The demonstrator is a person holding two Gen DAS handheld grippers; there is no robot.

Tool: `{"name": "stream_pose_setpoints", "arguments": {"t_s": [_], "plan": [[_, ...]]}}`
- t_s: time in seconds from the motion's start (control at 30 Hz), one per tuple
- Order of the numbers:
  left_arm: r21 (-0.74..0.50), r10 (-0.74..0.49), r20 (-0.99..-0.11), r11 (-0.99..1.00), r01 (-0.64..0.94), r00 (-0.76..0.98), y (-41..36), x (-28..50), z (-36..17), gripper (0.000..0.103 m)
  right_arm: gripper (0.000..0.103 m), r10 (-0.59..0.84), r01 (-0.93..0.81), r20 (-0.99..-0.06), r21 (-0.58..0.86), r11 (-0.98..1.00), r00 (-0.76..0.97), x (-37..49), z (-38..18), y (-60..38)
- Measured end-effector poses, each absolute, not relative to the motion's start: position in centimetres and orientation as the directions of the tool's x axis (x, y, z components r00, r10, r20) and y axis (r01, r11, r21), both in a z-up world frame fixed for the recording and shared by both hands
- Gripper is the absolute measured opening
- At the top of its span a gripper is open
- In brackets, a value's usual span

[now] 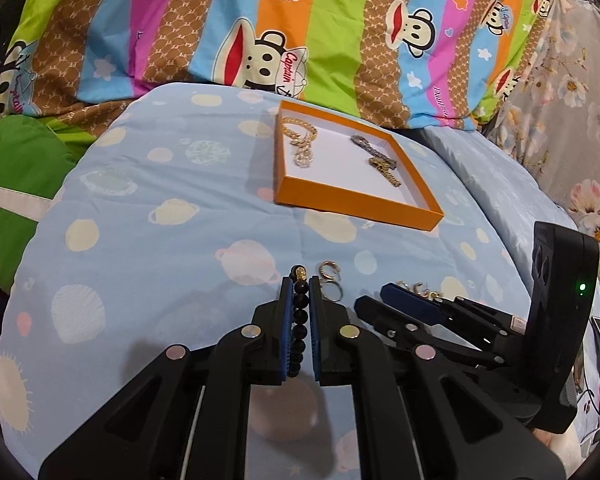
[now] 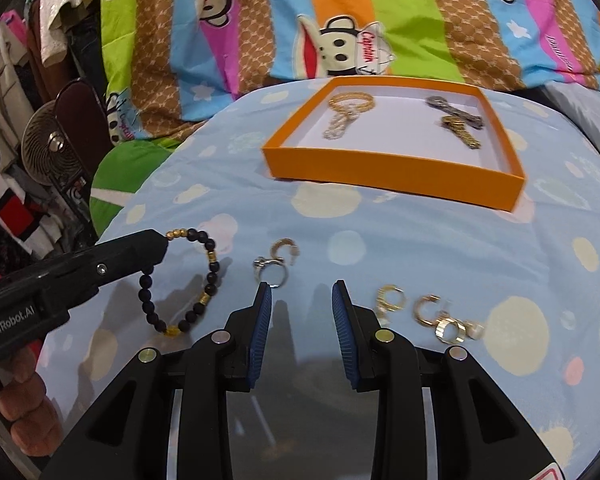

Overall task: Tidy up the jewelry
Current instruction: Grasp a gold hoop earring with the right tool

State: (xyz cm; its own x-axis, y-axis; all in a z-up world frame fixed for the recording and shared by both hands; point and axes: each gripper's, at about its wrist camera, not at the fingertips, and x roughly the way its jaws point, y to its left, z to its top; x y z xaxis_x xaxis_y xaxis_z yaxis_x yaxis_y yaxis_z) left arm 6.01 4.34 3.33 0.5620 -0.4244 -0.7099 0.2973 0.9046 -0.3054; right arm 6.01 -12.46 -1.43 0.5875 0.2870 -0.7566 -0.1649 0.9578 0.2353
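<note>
Your black bead bracelet (image 2: 188, 280) stands up off the bed (image 2: 420, 240) as a loop, its long axis along your left tongs (image 1: 301, 286), which pinch it at the gold-bead end. Just right of it lie a hoop earring and ring (image 2: 274, 266). Your right tongs (image 2: 302, 294) are spread, holding nothing. Farther off sits the orange tray (image 2: 392, 178) with chains inside.

Left tongs (image 1: 301, 280) tight around beaded bracelet (image 1: 300, 312) — orange tray (image 1: 352, 196) beyond
</note>
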Motion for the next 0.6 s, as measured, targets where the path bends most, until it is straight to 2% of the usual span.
{"name": "stream_pose_setpoints", "arguments": {"t_s": [0.43, 0.47, 0.5, 0.6], "plan": [[-0.290, -0.377, -0.731, 0.926, 0.241, 0.569, 6.5, 7.2, 1.8, 0.007, 0.032, 0.260, -0.181, -0.779, 0.189, 0.965, 0.571, 8.2, -2.2, -10.4], [-0.291, -0.377, -0.732, 0.926, 0.240, 0.568, 6.6, 7.2, 1.8, 0.007, 0.030, 0.255, -0.181, -0.779, 0.183, 0.966, 0.573, 8.1, -2.2, -10.4], [-0.292, -0.378, -0.732, 0.926, 0.241, 0.567, 6.6, 7.2, 1.7, 0.007, 0.020, 0.251, -0.185, -0.780, 0.176, 0.967, 0.573, 8.1, -2.2, -10.3], [-0.291, -0.382, -0.731, 0.924, 0.247, 0.566, 6.5, 7.2, 1.7, 0.007, 0.020, 0.248, -0.189, -0.778, 0.169, 0.967, 0.577, 8.0, -2.1, -10.2]]}}
